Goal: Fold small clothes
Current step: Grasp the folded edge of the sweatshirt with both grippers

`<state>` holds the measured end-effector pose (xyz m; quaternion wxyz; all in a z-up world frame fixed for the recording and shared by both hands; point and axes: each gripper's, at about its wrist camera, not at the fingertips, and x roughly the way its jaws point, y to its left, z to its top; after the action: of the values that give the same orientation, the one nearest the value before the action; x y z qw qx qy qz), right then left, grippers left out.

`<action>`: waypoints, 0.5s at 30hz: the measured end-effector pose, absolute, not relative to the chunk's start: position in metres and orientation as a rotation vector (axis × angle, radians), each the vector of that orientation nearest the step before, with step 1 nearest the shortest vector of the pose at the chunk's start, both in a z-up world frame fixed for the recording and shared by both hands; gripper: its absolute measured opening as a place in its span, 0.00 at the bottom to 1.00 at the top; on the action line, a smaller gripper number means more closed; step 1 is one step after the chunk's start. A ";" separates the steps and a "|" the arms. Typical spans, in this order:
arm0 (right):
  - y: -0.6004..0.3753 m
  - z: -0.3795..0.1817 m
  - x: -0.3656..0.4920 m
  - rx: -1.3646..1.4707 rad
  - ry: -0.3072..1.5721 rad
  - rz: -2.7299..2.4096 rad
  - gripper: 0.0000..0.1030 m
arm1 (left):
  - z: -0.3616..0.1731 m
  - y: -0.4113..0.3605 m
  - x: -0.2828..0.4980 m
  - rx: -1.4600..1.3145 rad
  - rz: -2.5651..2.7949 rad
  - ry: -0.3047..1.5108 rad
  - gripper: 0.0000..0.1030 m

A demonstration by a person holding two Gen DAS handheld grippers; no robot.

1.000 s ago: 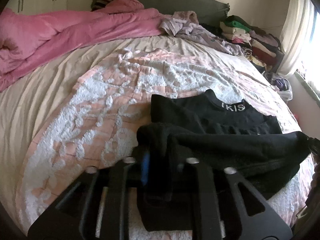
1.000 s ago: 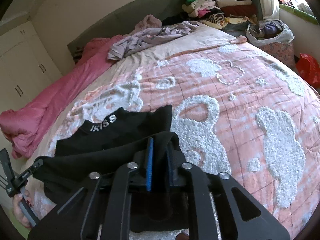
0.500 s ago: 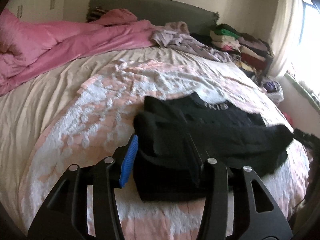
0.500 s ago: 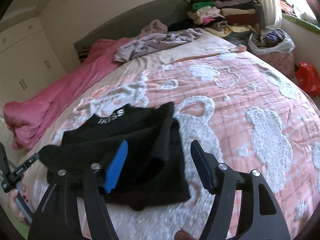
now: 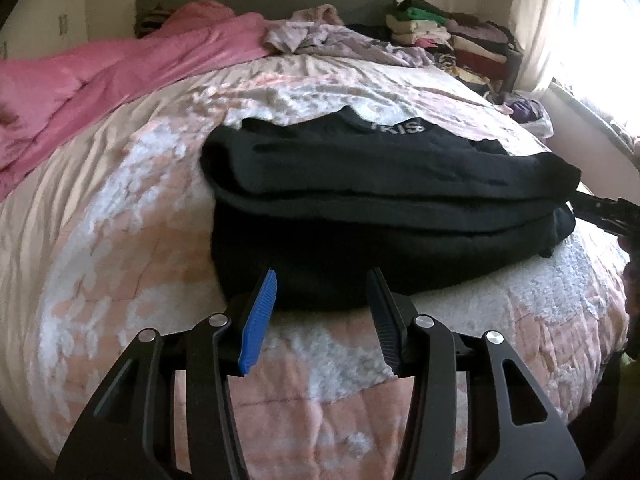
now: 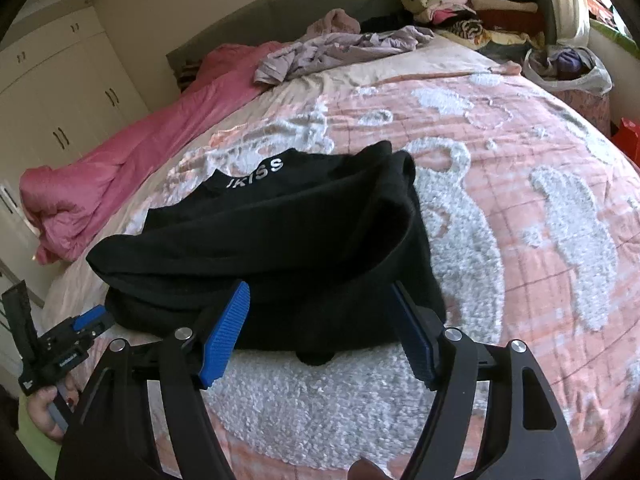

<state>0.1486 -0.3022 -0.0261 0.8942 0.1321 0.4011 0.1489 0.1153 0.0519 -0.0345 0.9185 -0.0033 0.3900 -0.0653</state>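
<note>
A black garment (image 5: 380, 200) with white letters on its collar lies folded over on the pink and white quilt (image 5: 140, 200). My left gripper (image 5: 322, 276) stands open just short of its near edge, nothing between the fingers. In the right wrist view the same garment (image 6: 280, 248) lies ahead of my right gripper (image 6: 318, 288), whose jaws are opening. The pads do not press on the cloth. The left gripper (image 6: 86, 322) also shows at the garment's left end, held by a hand. The right gripper's tip (image 5: 600, 212) shows at its right end.
A crumpled pink duvet (image 5: 100, 68) lies along the bed's far left. Loose lilac clothes (image 5: 320, 36) sit near the grey headboard. A stack of folded clothes (image 5: 440, 32) stands at the back right. A plastic bag (image 6: 568, 68) sits beside the bed, white wardrobe doors (image 6: 60, 80) on the left.
Both grippers were shut on the black garment's edge, then let go and pulled back toward me. The garment now lies folded on the quilt.
</note>
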 end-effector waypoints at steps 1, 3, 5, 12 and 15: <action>-0.302 -0.028 0.150 0.275 0.834 0.309 0.68 | -0.032 0.048 0.118 0.005 -0.138 0.795 0.38; -0.301 -0.030 0.154 0.277 0.835 0.310 0.68 | -0.029 0.043 0.123 0.010 -0.146 0.787 0.38; -0.302 -0.033 0.160 0.291 0.843 0.307 0.68 | -0.029 0.038 0.134 0.008 -0.154 0.797 0.38; -0.314 -0.042 0.189 0.378 0.875 0.309 0.59 | -0.036 0.039 0.160 -0.049 -0.167 0.844 0.38; -0.317 -0.043 0.200 0.400 0.880 0.325 0.22 | -0.035 0.041 0.171 -0.074 -0.173 0.846 0.34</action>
<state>0.1997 -0.3174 -0.0425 0.8728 0.1916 0.4212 0.1556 0.1707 0.0409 -0.0352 0.9076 -0.0357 0.4098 -0.0840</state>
